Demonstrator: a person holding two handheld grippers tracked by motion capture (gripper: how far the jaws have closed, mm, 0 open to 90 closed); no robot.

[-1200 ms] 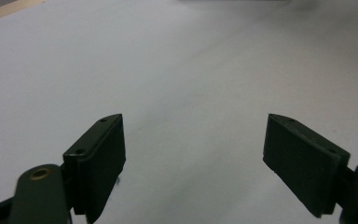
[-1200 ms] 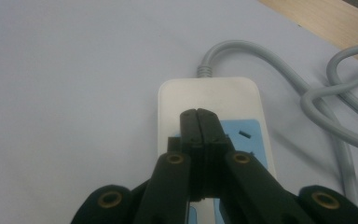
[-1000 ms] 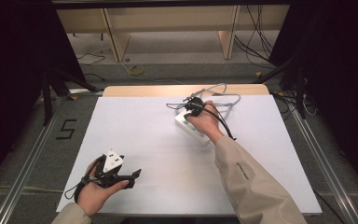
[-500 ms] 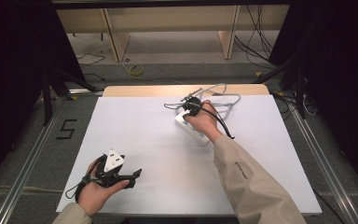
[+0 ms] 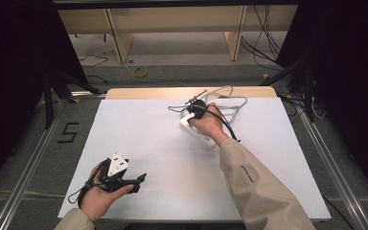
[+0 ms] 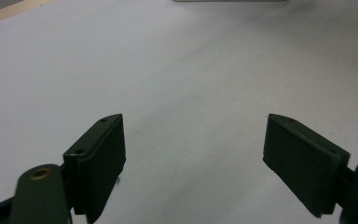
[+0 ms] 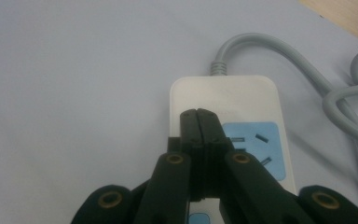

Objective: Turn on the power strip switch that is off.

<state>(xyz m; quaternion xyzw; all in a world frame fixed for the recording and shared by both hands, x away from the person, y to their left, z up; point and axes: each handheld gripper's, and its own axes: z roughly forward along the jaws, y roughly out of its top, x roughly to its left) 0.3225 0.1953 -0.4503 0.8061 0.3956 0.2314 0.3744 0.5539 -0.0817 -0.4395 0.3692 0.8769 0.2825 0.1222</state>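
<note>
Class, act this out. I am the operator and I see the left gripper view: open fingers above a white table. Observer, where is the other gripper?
Observer: The right gripper points at a white power strip.
Operator: Are its fingers open?
Observer: No, its fingers are shut together with nothing between them, beside a blue socket panel.
Operator: Is the strip wired?
Observer: Yes, a grey cable leaves its far end and loops beside it.

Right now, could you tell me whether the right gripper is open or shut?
Shut: the right gripper has its jaws pressed together, empty, over the power strip.
</note>
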